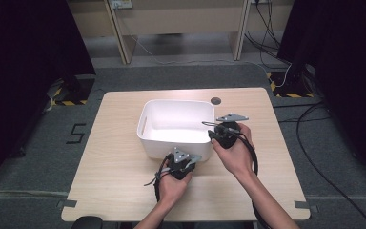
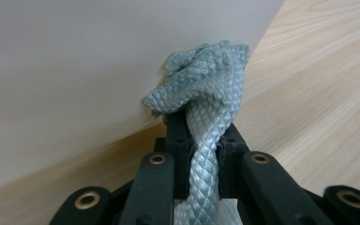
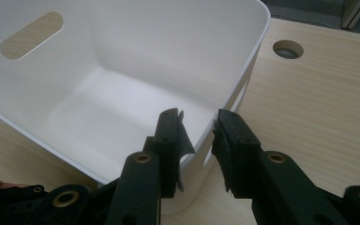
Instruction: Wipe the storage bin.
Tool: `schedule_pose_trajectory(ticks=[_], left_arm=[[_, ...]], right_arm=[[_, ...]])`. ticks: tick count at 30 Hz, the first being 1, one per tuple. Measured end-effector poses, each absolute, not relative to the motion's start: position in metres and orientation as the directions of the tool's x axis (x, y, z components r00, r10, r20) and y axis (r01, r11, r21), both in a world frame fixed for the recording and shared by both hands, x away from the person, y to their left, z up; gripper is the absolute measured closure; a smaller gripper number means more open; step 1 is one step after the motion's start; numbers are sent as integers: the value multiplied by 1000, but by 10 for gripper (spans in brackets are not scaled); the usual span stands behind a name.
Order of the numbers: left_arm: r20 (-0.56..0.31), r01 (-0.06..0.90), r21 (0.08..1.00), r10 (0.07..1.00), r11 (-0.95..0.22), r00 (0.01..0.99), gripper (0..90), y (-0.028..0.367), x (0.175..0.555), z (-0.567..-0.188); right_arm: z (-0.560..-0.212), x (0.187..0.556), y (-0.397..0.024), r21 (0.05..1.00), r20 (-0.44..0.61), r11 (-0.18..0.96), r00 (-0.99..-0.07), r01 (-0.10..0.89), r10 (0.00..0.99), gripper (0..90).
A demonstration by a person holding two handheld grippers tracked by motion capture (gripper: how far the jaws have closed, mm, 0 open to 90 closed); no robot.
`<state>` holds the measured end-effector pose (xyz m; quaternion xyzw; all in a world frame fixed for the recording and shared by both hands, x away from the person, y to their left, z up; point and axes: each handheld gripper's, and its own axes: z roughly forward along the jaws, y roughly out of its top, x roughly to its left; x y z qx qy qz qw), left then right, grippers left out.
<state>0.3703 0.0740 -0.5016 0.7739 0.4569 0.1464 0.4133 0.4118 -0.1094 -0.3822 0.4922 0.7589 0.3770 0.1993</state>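
Fingers (image 2: pixel 176 140) of the left gripper (image 2: pixel 201 145) are pinching a pale grey-green woven cloth (image 2: pixel 204 89), its bunched end pressing against the outer wall of the white rectangular plastic bin (image 1: pixel 176 143). Over at the bin's near right corner, the right gripper (image 3: pixel 197 136) is straddling the rim (image 3: pixel 211 115), its jaws sitting either side of the wall; whether they are actually squeezing it I cannot tell. Judging by this, the wiping of the bin's outside is only getting going, with most of the walls and the inside probably remaining. Light wooden table (image 1: pixel 124 171) is bearing everything.
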Motion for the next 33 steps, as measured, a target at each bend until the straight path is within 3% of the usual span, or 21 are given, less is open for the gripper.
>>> schedule_pose_trajectory(ticks=[16, 33], left_arm=[[-153, 578, 780, 823, -240, 547, 795, 69, 370, -497], [-181, 539, 821, 810, -188, 558, 796, 73, 365, -464]], right_arm=[[-382, 412, -110, 767, 71, 230, -437, 599, 897, 707], [-382, 412, -110, 767, 70, 230, -436, 598, 897, 707]])
